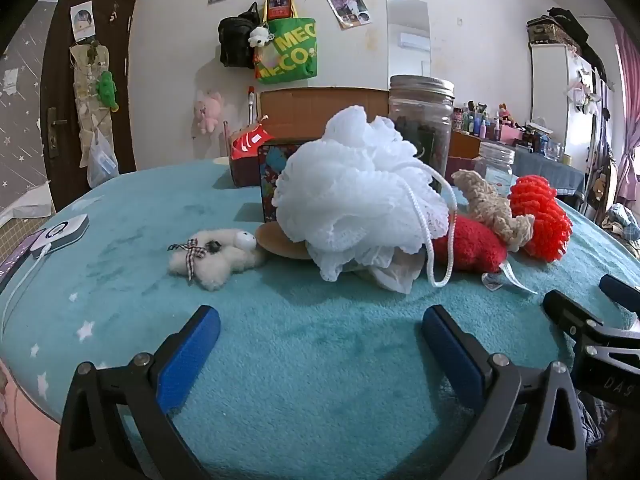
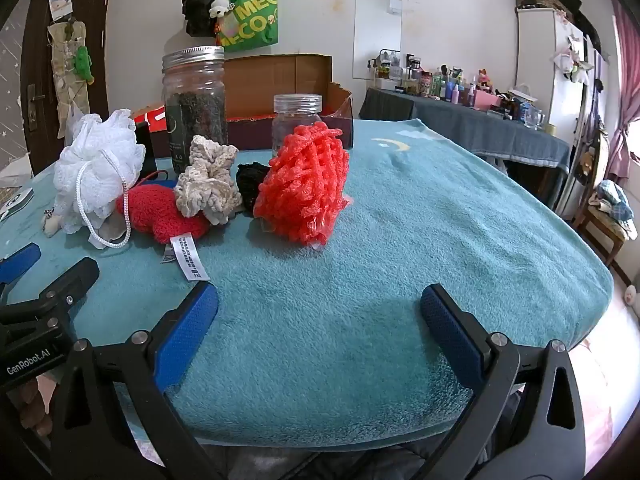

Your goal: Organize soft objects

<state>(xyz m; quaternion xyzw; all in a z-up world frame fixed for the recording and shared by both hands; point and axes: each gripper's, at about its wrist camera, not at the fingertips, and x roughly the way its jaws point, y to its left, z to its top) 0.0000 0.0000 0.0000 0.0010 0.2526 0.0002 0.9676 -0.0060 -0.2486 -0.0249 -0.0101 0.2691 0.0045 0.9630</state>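
Bedroom-like room, white wall behind; work surface is a table covered with a teal fleece blanket (image 1: pixel 320 340) printed with white stars and, toward the far right in the right wrist view, a yellow crescent moon (image 2: pixel 390 145). On the wall hangs a green tote bag (image 1: pixel 289 50) with white lettering, legible part "MEC" over "MECO", beside a black bag (image 1: pixel 236 42); photos and a small poster are stuck higher up, text too small to read. Dark door (image 1: pixel 86 92) at left, a cluttered side table (image 2: pixel 464 116) with bottles at right. Soft objects are grouped mid-table: white mesh bath pouf (image 1: pixel 360 192) with a looped cord, red plush piece (image 1: pixel 472 246) touching it, beige knitted scrunchie (image 2: pixel 210 180) resting on the red plush, orange-red foam net (image 2: pixel 306 184) just to the right, and a small white plush bear (image 1: pixel 216 254) with a checked bow to the left of the pouf. The red plush carries a white care label (image 2: pixel 191 258), printed lines not readable. Behind stand a tall jar (image 2: pixel 196 108) with a metal lid and dark contents, a smaller clear jar (image 2: pixel 297 118), and an open cardboard box (image 2: pixel 280 80). Left gripper (image 1: pixel 320 340): jaws fully spread, nothing between the blue pads, hovering over bare blanket. Right gripper (image 2: pixel 318 320): likewise spread wide and empty. The left gripper's body reads "GenRobot.AI" in the right wrist view.
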